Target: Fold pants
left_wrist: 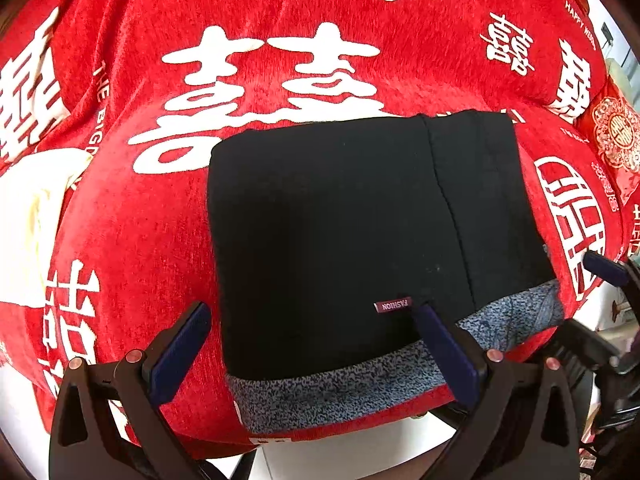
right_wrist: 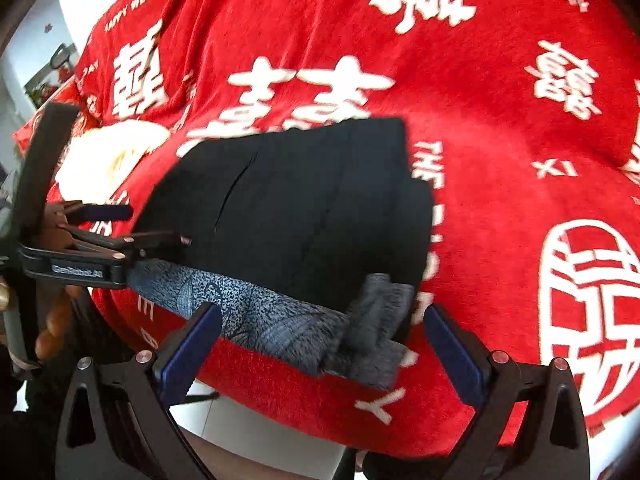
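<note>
Red plush blanket (left_wrist: pixel 280 20) printed with white double-happiness characters covers the surface, and the pants (left_wrist: pixel 340 224) lie on it near its front edge, already folded into a compact black rectangle. Their grey fleece lining (left_wrist: pixel 332 388) shows along the near edge, with a small "FASHION" tag (left_wrist: pixel 393 305) above it. The left tongs (left_wrist: pixel 316 344) stand released, fingers spread wide across the near-left part of the bundle, grasping nothing. The right tongs (right_wrist: pixel 322 344) are likewise spread, framing a bunched grey corner (right_wrist: pixel 376 320) at the bundle's near-right end. That placement suggests the fold is nearly finished and the right tongs are set to tuck or smooth that loose corner. A cream cloth (left_wrist: pixel 36 216) lies off to the left.
</note>
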Motion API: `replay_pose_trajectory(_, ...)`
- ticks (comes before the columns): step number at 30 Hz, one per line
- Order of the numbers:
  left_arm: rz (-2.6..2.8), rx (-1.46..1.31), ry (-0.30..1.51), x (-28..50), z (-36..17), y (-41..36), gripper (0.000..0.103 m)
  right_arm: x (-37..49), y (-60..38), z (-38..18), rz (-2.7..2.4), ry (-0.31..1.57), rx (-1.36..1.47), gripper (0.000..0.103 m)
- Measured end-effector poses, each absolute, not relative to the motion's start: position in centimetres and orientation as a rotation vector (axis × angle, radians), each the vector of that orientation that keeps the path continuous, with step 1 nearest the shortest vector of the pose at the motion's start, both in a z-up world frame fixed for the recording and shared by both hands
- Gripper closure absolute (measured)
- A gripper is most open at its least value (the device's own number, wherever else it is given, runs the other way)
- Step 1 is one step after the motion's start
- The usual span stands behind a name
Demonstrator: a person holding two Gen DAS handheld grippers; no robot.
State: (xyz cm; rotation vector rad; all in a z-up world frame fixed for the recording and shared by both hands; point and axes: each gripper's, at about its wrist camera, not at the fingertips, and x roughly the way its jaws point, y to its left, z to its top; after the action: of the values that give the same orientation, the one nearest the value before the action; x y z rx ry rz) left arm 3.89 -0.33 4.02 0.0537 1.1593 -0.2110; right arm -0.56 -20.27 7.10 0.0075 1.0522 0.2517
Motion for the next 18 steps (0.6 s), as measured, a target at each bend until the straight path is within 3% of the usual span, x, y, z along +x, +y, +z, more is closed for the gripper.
replay_pose_trajectory(18, -0.178, 0.016, 1.181, 3.9, 4.5, 1.6, 0.0, -1.7, -23.9, 8.3, 0.148, 1.074, 0.108, 0.002)
